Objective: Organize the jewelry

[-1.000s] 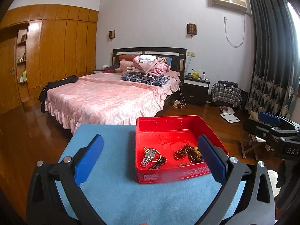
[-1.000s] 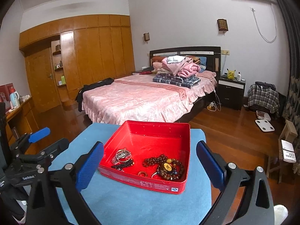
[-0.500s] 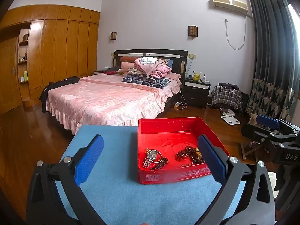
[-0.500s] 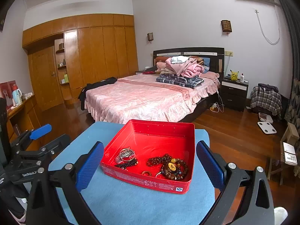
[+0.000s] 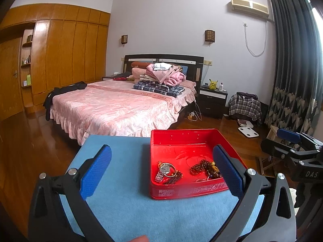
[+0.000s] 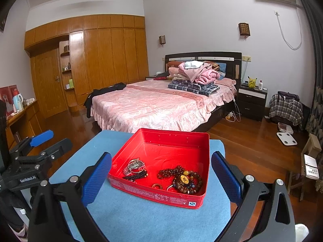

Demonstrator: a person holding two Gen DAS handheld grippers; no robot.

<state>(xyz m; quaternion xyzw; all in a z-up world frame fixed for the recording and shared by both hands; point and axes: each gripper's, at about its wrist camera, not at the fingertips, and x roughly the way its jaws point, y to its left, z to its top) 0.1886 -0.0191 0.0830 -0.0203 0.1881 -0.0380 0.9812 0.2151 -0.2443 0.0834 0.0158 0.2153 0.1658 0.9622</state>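
Note:
A red tin box [image 5: 181, 139] [image 6: 157, 197] sits on a blue-covered table [image 5: 125, 211] [image 6: 125, 217]. Inside lie a silver watch [image 5: 162, 173] [image 6: 133, 166], a dark bead bracelet [image 5: 173, 178] [image 6: 136, 176], brown bead strands [image 5: 199, 166] [image 6: 171, 172], a beaded bracelet with a yellow pendant [image 6: 184, 179] and a small ring [image 6: 157, 186]. My left gripper [image 5: 161, 173] is open and empty, just before the box. My right gripper [image 6: 161, 177] is open and empty, its fingers either side of the box's near edge. Each gripper shows at the other view's edge.
A bed with pink cover [image 5: 121, 104] [image 6: 161, 104] stands beyond the table, folded clothes [image 5: 161, 78] piled on it. Wooden wardrobes [image 6: 101, 60] line the left wall. A nightstand [image 5: 214, 98], a scale [image 5: 248, 131] and a stool [image 6: 308, 161] stand on the wooden floor at right.
Both grippers have tilted up and drawn back slightly, so the box sits lower in both views. Jaws stay open. The jewelry has not moved.

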